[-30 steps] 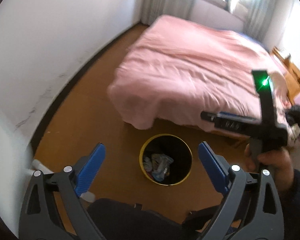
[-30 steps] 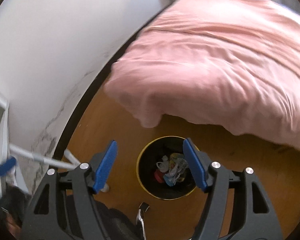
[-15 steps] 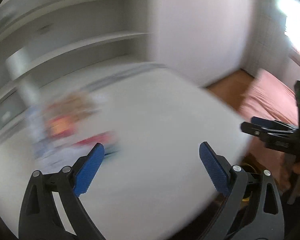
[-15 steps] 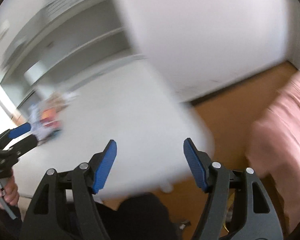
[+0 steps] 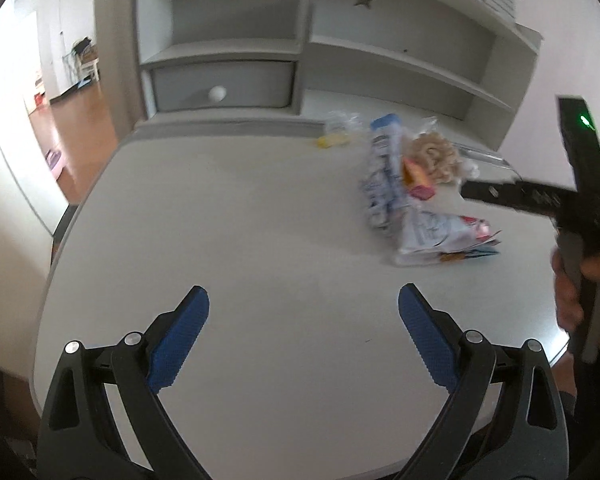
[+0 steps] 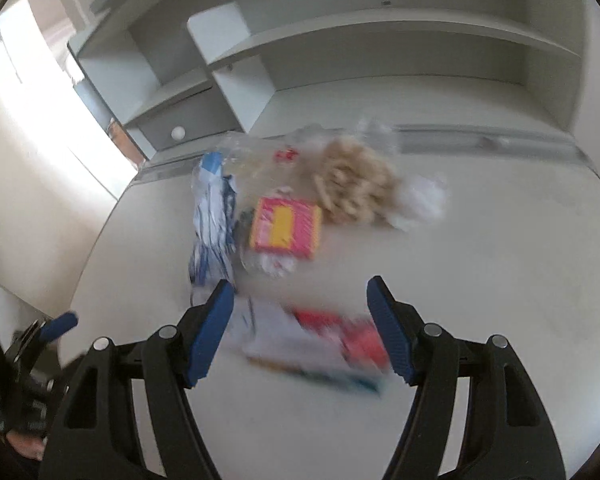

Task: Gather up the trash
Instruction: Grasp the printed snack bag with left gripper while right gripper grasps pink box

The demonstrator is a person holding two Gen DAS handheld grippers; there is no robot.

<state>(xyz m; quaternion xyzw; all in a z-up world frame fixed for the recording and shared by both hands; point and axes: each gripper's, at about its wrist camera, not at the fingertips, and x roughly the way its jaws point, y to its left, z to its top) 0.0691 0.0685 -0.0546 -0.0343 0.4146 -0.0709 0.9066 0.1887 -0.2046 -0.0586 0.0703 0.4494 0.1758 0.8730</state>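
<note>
Both grippers, left gripper (image 5: 303,326) and right gripper (image 6: 300,320), are hovering over the table (image 5: 260,216), jaws apart; crumpled wrappers (image 6: 284,216) are lying heaped, blurred.

My left gripper (image 5: 303,332) has black angular arms with cut-out slots, silver round screws at the joints and blue ribbed pads (image 5: 179,340); my right gripper (image 6: 300,330) matches it. Its black housing (image 5: 580,152) carries a green light, gripped by my bare-skinned hand (image 5: 570,284) with a dark sleeve
</note>
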